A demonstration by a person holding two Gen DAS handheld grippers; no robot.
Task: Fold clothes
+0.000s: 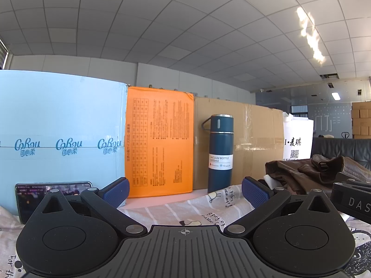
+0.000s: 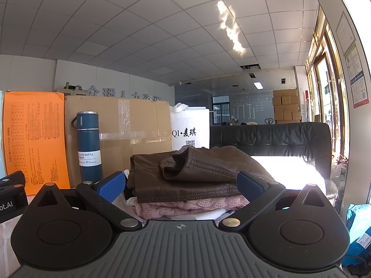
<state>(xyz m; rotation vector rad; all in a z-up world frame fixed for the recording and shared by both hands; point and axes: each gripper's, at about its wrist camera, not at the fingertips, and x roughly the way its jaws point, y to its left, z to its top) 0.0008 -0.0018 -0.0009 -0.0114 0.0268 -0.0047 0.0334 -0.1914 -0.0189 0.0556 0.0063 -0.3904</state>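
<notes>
Brown jacket (image 2: 197,173) lies folded on top of a pink knit (image 2: 192,205), straight ahead of my right gripper (image 2: 182,185), jaws apart, empty. My left gripper (image 1: 185,191) hovers over the printed cloth (image 1: 185,210), jaws apart, empty. Blue bottle (image 1: 220,153) stands against a cardboard box (image 1: 255,143).

Brown leather-look jacket (image 2: 199,173), pink cable-knit sweater (image 2: 192,205), matt blue flask (image 1: 220,153)
</notes>
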